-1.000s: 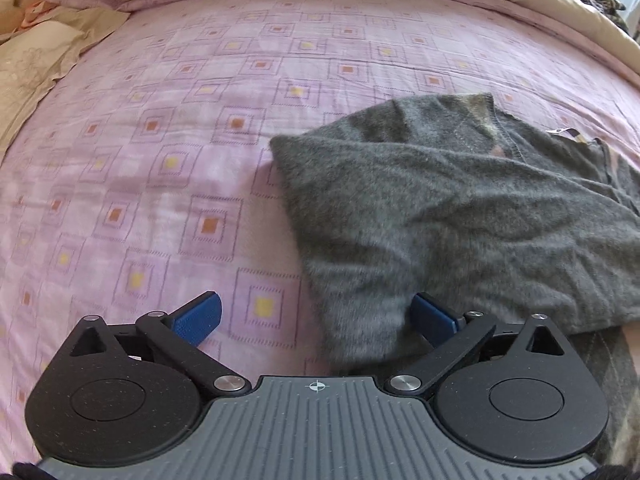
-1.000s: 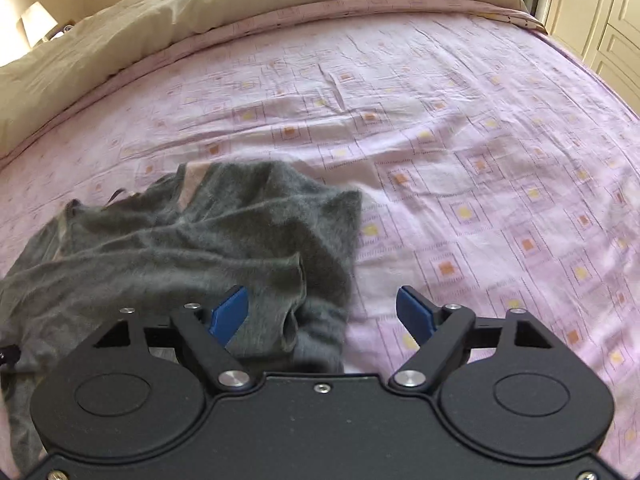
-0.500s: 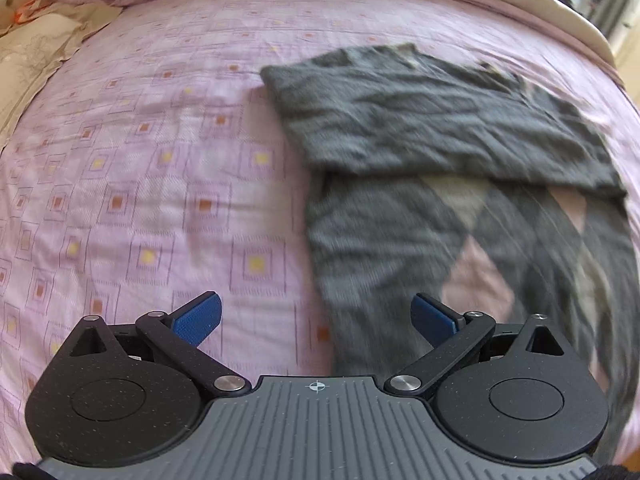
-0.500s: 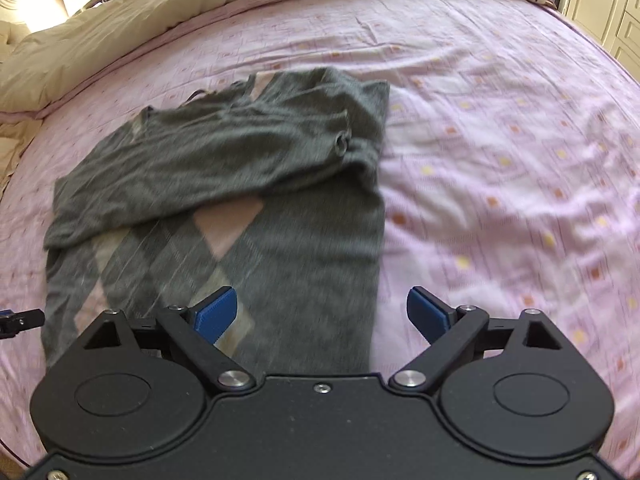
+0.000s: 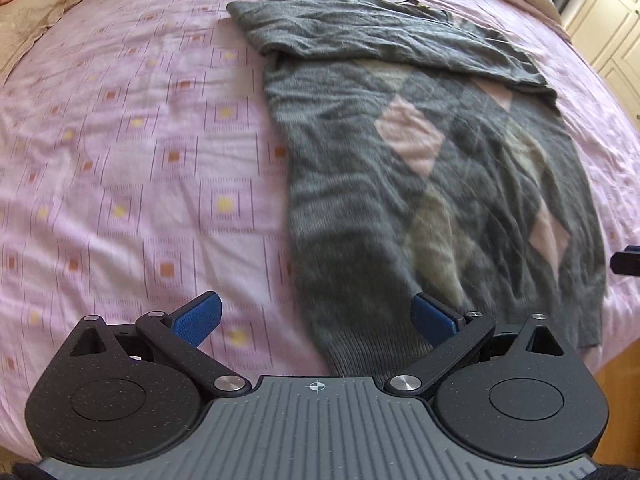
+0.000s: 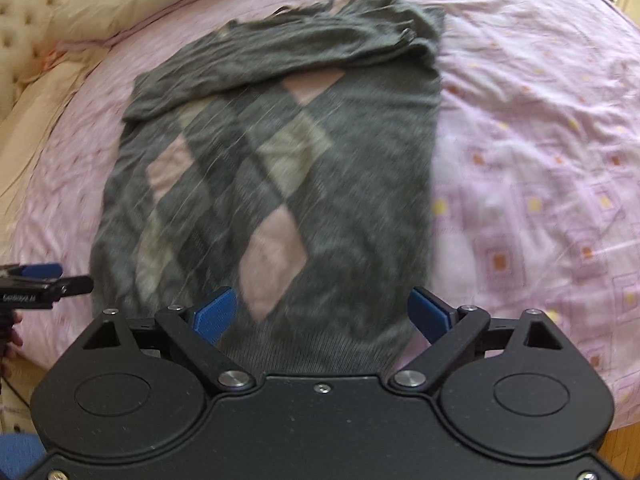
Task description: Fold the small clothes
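A grey argyle sweater (image 5: pixel 420 168) (image 6: pixel 280 168) with pink and beige diamonds lies flat on the bed, its sleeves folded across the top part. My left gripper (image 5: pixel 316 314) stands open above the sweater's lower left hem corner, holding nothing. My right gripper (image 6: pixel 322 310) is open too, hovering over the ribbed hem at the lower right. The left gripper's tip (image 6: pixel 40 276) shows at the left edge of the right wrist view, and the right gripper's tip (image 5: pixel 628 262) at the right edge of the left wrist view.
The pink patterned bedsheet (image 5: pixel 120 160) (image 6: pixel 540 160) spreads wide on both sides of the sweater. A beige duvet (image 6: pixel 120 4) and pillows lie at the head of the bed. Cream wardrobe doors (image 5: pixel 608 28) stand beyond the bed's right side; wooden floor (image 5: pixel 616 364) shows below the edge.
Both grippers have pulled back from the folded sleeves toward the hem end of the sweater. The whole garment has come into view, and both grippers stayed open.
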Available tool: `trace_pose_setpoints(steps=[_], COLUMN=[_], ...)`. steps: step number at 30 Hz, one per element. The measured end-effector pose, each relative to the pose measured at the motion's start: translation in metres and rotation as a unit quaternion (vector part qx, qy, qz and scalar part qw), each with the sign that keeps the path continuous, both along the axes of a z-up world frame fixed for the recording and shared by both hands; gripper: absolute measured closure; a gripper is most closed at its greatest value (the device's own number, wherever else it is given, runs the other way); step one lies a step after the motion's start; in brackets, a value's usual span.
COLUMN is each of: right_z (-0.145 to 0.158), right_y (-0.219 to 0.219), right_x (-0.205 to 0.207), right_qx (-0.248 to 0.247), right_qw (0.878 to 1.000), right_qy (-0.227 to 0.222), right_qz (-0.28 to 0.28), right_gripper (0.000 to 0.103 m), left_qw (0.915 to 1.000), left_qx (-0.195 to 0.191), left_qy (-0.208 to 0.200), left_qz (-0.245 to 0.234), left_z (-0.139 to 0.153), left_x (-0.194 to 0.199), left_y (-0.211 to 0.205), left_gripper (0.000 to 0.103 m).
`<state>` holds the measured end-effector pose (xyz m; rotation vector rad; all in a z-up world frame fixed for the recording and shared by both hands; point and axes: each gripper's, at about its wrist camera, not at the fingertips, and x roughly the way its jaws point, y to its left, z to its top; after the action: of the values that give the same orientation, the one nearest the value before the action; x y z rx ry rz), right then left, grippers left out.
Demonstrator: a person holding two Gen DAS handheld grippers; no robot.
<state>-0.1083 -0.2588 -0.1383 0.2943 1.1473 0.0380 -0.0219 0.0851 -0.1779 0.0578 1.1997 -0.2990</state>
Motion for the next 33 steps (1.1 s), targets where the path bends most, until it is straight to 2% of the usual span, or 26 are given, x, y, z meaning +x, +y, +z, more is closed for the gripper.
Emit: trace_pose_setpoints(steps=[5,13,19,21,26,31,32,33], right_z=[-0.013,-0.043,-0.050,-0.052,-0.053,-0.055,-0.055,-0.055], right_y=[0.001,-0.014,-0.020,-0.020,-0.019,-0.029,-0.030,-0.031], right_x=[-0.025,-0.047,-0.049,-0.049,-0.053,-0.060,-0.060,-0.060], right_qx=[0.016,0.042,0.066,0.070,0.073,0.107,0.111,0.113], right_qw=[1.000,0.999,0.998,0.997,0.997,0.993,0.993,0.992], right_qy=[0.009,0.026,0.014,0.013,-0.003,-0.024,-0.027,-0.027], right_qz=[0.012,-0.004,-0.015,-0.014,-0.018,-0.035,-0.037,-0.037], right_gripper=[0.010,0.007,0.003,0.000,0.000,0.000,0.000,0.000], left_qw=[0.9999,0.9997,0.9997,0.9995,0.9987,0.9991,0.9994,0.9995], left_qx=[-0.008,-0.002,0.009,0.015,0.024,0.026,0.019,0.007], left_qy=[-0.002,-0.018,-0.009,-0.022,-0.042,-0.025,-0.020,-0.019], left_qz=[0.013,0.015,0.019,0.020,0.017,0.021,0.023,0.024], left_z=[-0.005,-0.022,-0.038,-0.040,-0.041,-0.039,-0.037,-0.035], left_x=[-0.027,-0.049,-0.050,-0.052,-0.058,-0.053,-0.052,-0.051], left_y=[-0.005,-0.020,-0.027,-0.028,-0.030,-0.033,-0.032,-0.032], left_gripper=[0.001,0.001,0.001,0.001,0.001,0.001,0.002,0.008])
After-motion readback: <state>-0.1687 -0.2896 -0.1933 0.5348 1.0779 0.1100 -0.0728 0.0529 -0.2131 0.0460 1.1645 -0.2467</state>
